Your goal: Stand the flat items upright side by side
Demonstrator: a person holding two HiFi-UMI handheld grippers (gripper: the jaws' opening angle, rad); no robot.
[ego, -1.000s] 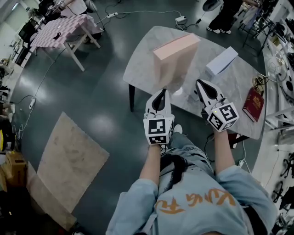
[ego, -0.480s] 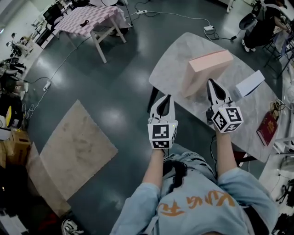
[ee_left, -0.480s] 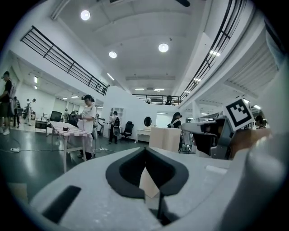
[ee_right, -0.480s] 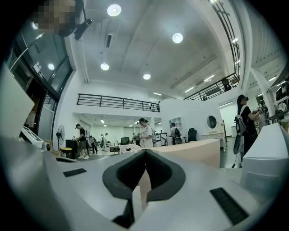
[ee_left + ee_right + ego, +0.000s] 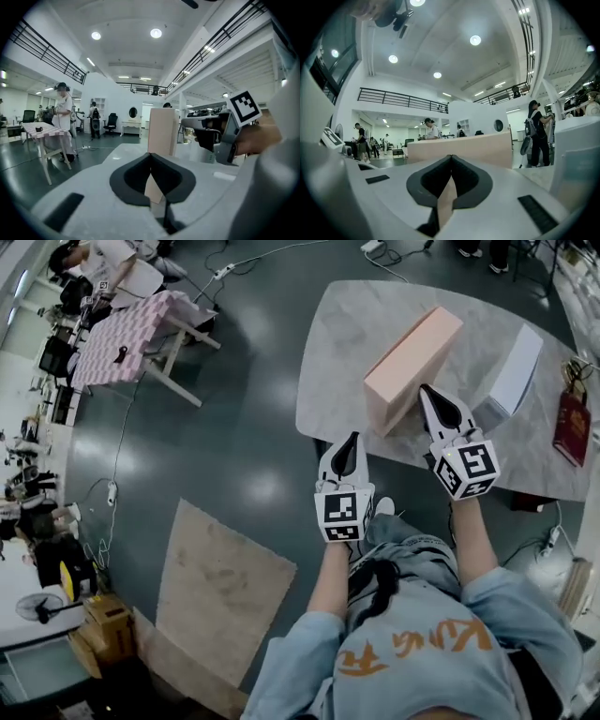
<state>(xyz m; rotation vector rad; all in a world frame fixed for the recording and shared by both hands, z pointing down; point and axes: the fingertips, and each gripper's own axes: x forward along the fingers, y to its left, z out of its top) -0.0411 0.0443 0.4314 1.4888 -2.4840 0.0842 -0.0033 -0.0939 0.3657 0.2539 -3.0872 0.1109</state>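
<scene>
A tall pink box (image 5: 412, 367) stands upright on the marble table (image 5: 356, 324). To its right a white box (image 5: 516, 371) also stands on edge. A dark red booklet (image 5: 570, 416) lies flat at the table's right edge. My left gripper (image 5: 351, 437) is shut and empty; it hovers at the table's near edge, in front and to the left of the pink box (image 5: 162, 131). My right gripper (image 5: 427, 390) is shut and empty too, with its tip close to the near end of the pink box (image 5: 459, 150). The white box (image 5: 576, 154) rises to its right.
A trestle table with a pink checked cloth (image 5: 122, 324) stands far left across the dark floor. A beige mat (image 5: 220, 592) lies on the floor at the near left. Cables run over the floor, and people stand in the background (image 5: 63, 117).
Both shut grippers have shifted along the table's near side. The left one has dropped back from the pink box's foot to the table edge. The right tip now sits nearer the box.
</scene>
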